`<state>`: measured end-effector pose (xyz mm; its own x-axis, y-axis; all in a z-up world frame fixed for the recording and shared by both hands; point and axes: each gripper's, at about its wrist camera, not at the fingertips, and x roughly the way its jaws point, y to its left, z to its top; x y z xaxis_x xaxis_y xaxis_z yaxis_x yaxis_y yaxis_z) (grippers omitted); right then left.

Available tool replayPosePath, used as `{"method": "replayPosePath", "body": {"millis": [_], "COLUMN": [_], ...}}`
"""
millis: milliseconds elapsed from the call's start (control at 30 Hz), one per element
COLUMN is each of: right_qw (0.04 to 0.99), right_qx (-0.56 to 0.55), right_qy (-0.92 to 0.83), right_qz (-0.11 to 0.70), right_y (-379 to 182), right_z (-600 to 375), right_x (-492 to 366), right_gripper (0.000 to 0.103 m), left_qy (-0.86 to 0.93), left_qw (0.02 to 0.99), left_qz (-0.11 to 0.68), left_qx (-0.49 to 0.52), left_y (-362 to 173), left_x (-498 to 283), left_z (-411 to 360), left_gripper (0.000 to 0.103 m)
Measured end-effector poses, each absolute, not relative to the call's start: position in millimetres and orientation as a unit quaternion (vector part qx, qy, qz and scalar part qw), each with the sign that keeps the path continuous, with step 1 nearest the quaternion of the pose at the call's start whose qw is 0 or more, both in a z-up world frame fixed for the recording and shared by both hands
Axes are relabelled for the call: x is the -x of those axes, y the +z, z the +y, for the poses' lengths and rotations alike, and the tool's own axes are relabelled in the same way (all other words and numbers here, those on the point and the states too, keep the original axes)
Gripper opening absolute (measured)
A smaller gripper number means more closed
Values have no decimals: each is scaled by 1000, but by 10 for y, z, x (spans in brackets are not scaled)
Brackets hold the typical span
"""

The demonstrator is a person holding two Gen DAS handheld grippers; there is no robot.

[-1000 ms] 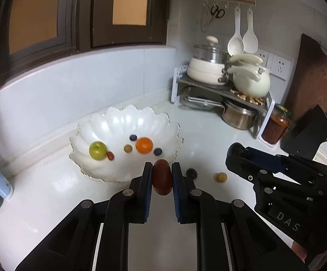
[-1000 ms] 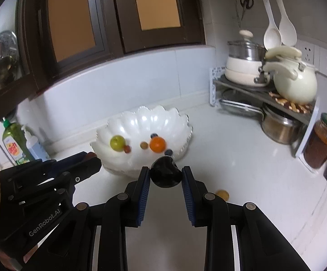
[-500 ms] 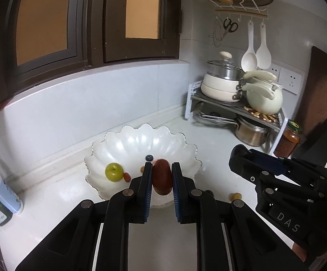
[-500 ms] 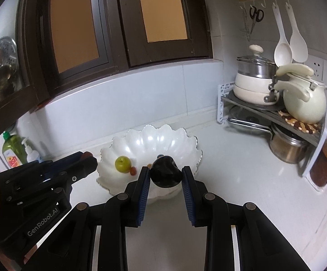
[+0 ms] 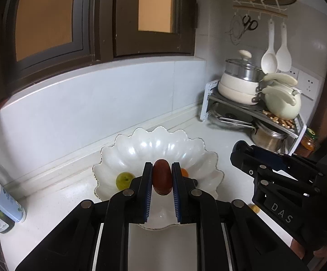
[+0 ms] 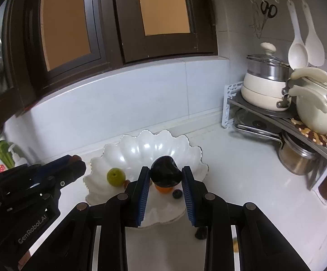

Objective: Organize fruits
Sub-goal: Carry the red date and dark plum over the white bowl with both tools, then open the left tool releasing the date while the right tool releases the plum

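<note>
Scalloped white bowl (image 5: 154, 144) just beyond both sets of fingers, already holding green fruit (image 6: 116, 176), orange (image 6: 163, 188), blueberry (image 6: 176, 193). Left gripper (image 5: 162, 178) clamped on reddish-brown fruit (image 5: 162, 177); right gripper (image 6: 165, 180) pinching black fruit (image 6: 164, 171). Left to drop: both, plus strays on tabletop (image 6: 242, 169).

The scalloped bowl (image 5: 154, 144) is glossy white, pearly where light pools on its ribs — ceramic or glass, hard to tell. The counter (image 6: 242, 180) looks like smooth pale stone with a soft sheen. Each claw is matt black plastic with ribbed blue pads (image 5: 148, 192) and bright metal pivot pins. The reddish-brown fruit (image 5: 162, 177) has a smooth, dull-satin skin; the black fruit (image 6: 165, 172) shines faintly. The corner pots (image 6: 265, 67) are polished steel — the kettle (image 6: 317, 113) glazed cream.
</note>
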<state>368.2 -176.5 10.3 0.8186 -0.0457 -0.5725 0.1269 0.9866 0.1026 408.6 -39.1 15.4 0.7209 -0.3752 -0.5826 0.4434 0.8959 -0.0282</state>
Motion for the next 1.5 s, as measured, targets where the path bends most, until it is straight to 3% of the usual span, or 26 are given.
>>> {"method": "replayPosePath", "body": {"millis": [1367, 1467, 1500], "right_qw": [895, 892, 892], "right_qx": [-62, -69, -71], "right_qy": [-56, -54, -54], "right_qz": [439, 443, 444], "right_y": [-727, -741, -747], "right_z": [-1891, -1903, -1908], "right_x": [-4576, -4561, -4565], "right_gripper": [31, 32, 36], "left_qy": [-194, -195, -195], "left_qw": [868, 867, 869], "left_qz": [450, 450, 448], "left_qx": [-81, -82, -83], "left_y": [-778, -780, -770], "left_x": [-5061, -5061, -5056], "left_z": [-536, -540, -538], "left_gripper": [19, 28, 37]}}
